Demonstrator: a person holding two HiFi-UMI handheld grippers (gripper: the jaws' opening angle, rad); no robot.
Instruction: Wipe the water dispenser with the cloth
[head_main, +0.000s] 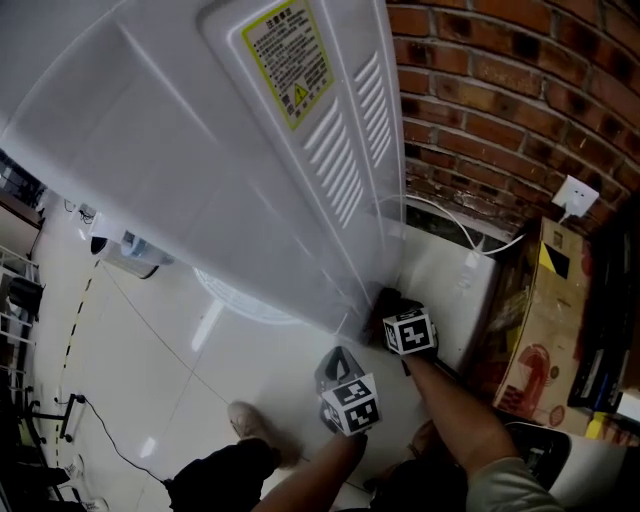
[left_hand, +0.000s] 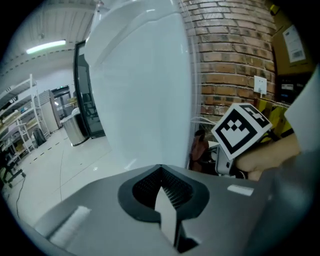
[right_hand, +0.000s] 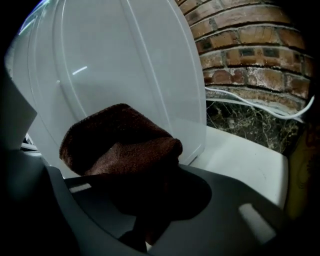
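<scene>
The white water dispenser (head_main: 200, 150) fills the head view, its back panel carrying a yellow label and vent slots. My right gripper (head_main: 392, 312) is shut on a brown cloth (head_main: 381, 298) and holds it against the dispenser's lower back corner. In the right gripper view the bunched cloth (right_hand: 120, 145) bulges out of the jaws (right_hand: 145, 200) and touches the white side panel (right_hand: 115, 65). My left gripper (head_main: 338, 365) hangs just left of the right one, apart from the dispenser. Its jaws (left_hand: 161, 187) are shut and hold nothing, facing the white side (left_hand: 145, 90).
A brick wall (head_main: 500, 90) stands behind, with a socket (head_main: 575, 195) and a white cable (head_main: 450, 220). A low white unit (head_main: 450, 280) sits beside the dispenser and a cardboard box (head_main: 545, 330) to its right. The person's shoe (head_main: 250, 420) is on the glossy floor.
</scene>
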